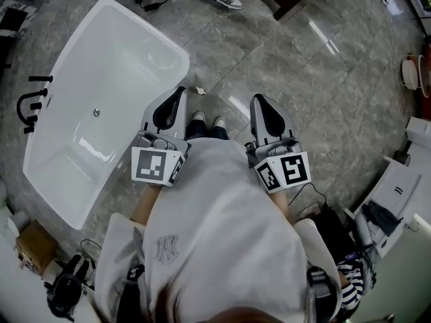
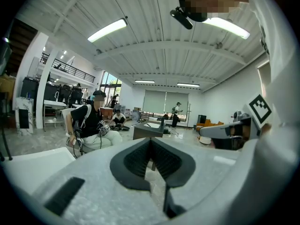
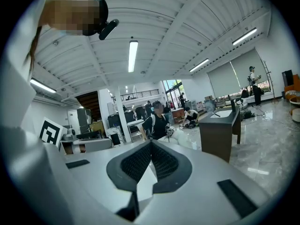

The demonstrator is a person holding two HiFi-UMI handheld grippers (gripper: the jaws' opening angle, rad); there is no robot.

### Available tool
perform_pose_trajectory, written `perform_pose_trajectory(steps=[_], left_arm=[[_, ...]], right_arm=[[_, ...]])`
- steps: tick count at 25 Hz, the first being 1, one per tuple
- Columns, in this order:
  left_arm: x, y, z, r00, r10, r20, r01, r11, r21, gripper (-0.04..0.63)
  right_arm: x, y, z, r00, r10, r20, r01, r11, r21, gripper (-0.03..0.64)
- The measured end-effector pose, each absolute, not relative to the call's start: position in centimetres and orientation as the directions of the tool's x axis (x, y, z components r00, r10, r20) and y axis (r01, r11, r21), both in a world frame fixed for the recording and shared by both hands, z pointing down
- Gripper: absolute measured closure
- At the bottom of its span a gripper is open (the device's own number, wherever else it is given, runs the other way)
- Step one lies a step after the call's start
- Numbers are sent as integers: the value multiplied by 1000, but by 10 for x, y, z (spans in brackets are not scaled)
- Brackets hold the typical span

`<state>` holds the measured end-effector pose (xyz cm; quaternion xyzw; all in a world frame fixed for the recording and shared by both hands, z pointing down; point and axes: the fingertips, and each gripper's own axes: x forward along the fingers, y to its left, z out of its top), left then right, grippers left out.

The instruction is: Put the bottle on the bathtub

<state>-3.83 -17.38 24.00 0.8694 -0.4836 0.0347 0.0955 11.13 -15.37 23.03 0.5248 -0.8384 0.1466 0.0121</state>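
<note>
The bathtub [image 1: 87, 79] lies just left of the left tool [image 1: 176, 94] (jaws together).

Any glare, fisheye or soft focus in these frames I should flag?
Head view: strong fisheye, with bright glare streaks on the marble floor and sheen inside the bathtub. Left gripper view: dark circular vignette, curved beams, and the ceiling light is blown out. Right gripper view: same vignette and bending, and the strip light is clipped white; the background is fairly sharp.
</note>
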Motion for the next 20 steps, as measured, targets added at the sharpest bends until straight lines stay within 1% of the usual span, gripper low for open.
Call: perform_pose_trajectory(steps=[20], left_arm=[[-42,-169,240,536,-831,149,-844,-521,131,581]], right_arm=[[103,-146,231,-454,-872,183,-885,417,-208,607]])
